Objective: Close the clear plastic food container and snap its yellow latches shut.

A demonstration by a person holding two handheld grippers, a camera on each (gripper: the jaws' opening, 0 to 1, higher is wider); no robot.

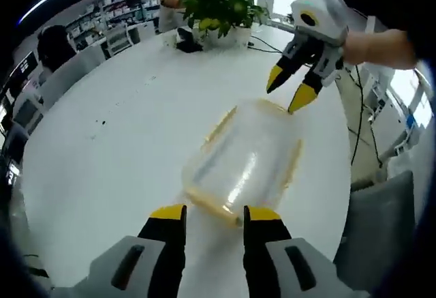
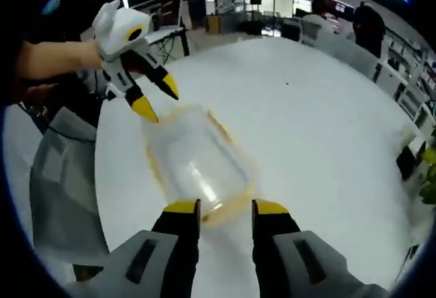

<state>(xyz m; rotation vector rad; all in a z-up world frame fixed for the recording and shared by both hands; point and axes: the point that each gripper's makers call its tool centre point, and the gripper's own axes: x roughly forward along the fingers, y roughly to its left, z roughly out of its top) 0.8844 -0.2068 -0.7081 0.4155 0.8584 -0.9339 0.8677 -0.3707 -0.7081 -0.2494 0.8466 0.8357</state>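
Container (image 1: 245, 165), clear plastic, rectangular with rounded corners, lies on the round white table (image 1: 122, 127), between the two grippers. Its lid appears to be on; blur prevents confirming that it is fully seated. Yellow latches (image 1: 219, 126) run along its edges, a thin band of translucent yellow on each visible side; whether any is snapped down cannot be told.

Judged step: closing appears done or nearly so, latching is in hand. The next move calls for a jaw tip pressing a latch down against the container wall while the other gripper steadies the box.

Left gripper (image 1: 214, 214) stands at the near end of the container, jaws parted about as wide as that end, holding nothing; contact with the rim cannot be confirmed. Right gripper (image 2: 225, 207) is at the opposite end, jaws likewise parted and empty, tips just above or at the container's corner.

Jaws are black with yellow tips, bodies light grey moulded plastic. Table surface is smooth, matt. Beyond the container, at the table's far edge, stands a leafy potted plant (image 1: 221, 8); beside the table, a grey chair (image 1: 381, 223).
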